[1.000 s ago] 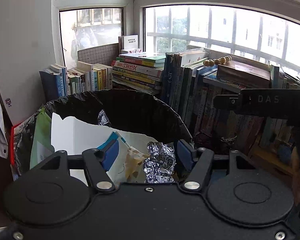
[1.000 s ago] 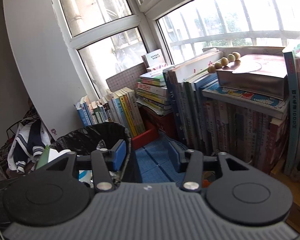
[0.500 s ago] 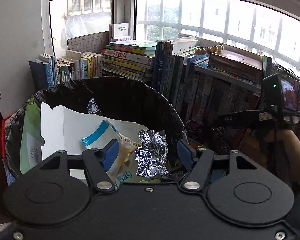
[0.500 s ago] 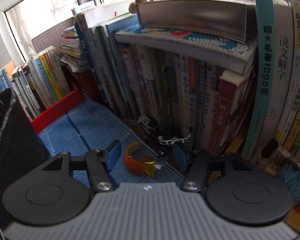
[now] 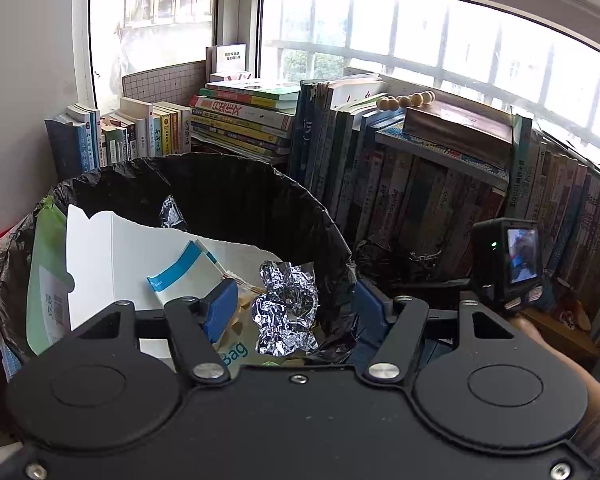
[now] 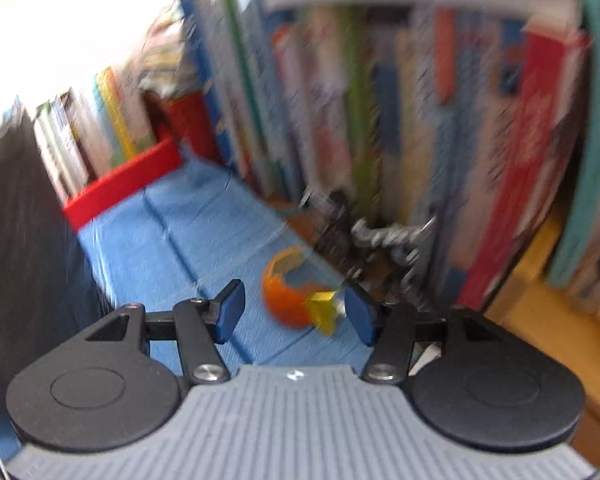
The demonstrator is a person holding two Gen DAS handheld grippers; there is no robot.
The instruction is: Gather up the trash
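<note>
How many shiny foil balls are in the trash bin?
1. The foil lies on top of the paper trash, near the bin's right side. More could be buried underneath.

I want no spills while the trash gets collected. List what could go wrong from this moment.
1. The right gripper, jaws open and just widened, frames an orange peel with a yellow scrap beside it; one pinch may leave the scrap on the blue mat.
2. Small metal figures stand close behind the peel against the books, so a wide closure might snag them.
3. The lined trash bin already holds a white carton and crumpled foil; added trash could slide off.
</note>
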